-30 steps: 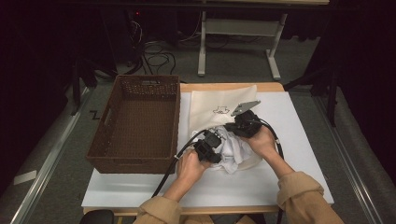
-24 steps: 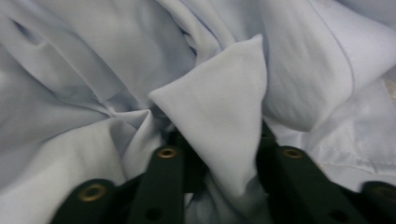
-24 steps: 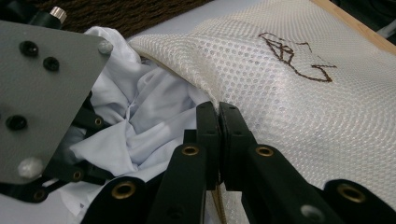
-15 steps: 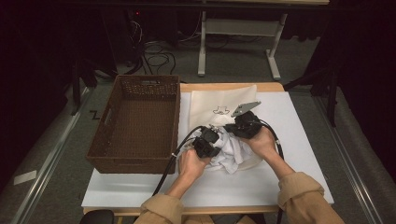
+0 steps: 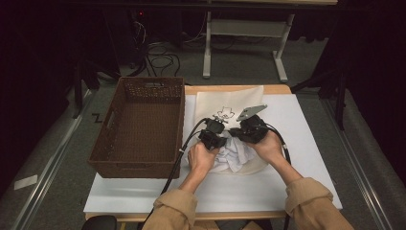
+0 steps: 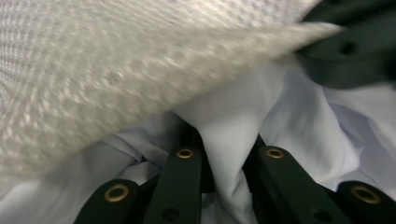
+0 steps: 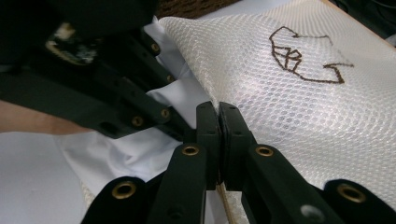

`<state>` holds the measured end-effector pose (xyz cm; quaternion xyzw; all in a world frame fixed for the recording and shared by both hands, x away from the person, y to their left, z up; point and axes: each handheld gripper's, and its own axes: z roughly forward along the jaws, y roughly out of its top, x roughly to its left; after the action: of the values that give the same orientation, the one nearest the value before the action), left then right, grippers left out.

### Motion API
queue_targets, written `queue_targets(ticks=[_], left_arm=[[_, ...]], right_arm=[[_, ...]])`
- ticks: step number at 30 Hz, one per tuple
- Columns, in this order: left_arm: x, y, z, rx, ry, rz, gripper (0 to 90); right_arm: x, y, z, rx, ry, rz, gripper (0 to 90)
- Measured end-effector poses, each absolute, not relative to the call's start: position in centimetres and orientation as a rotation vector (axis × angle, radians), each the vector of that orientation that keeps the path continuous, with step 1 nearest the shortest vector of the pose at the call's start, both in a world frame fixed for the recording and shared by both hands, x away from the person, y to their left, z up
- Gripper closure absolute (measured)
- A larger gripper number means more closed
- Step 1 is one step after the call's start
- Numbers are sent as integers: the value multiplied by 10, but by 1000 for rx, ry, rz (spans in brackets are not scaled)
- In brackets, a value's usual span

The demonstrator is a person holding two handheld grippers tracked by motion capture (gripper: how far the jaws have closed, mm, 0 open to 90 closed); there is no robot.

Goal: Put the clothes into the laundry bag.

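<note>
Both grippers clamp soft stuff: left gripper pinches a limp white garment fold, right gripper the mesh bag's rim; light, floppy, best gripped at bunched folds.

My two claws, the left gripper and the right gripper, are black, their linked jaws pinned with brass-ringed rivets. A grey three-cornered plate sits atop the right one. Black cables trail behind, toward my tan sleeves.
</note>
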<state>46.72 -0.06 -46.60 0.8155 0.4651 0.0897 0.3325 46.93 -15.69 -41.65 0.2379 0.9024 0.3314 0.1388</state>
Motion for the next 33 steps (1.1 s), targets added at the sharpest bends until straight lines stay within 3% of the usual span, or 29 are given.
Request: queue_targets(ticks=[3,10,14,18,26,33], left_arm=[[464,-2,-466,2154,1195,242,771],[442,4,-446,2214,1149,254,456],[429,7,-442,2287,1133,266,381],[420,9,-452,2335,1140,299,366],[424,10,-468,2347,1136,319,467],[426,6,-477,2392,1115,361,489]], right_arm=[[469,-157,-419,693,2611,961,888],[472,-161,-420,719,2597,967,887],[472,-160,-421,725,2595,966,886],[473,-161,-421,717,2596,961,885],[473,-159,-422,726,2603,947,886],[473,-158,-423,722,2611,935,885]])
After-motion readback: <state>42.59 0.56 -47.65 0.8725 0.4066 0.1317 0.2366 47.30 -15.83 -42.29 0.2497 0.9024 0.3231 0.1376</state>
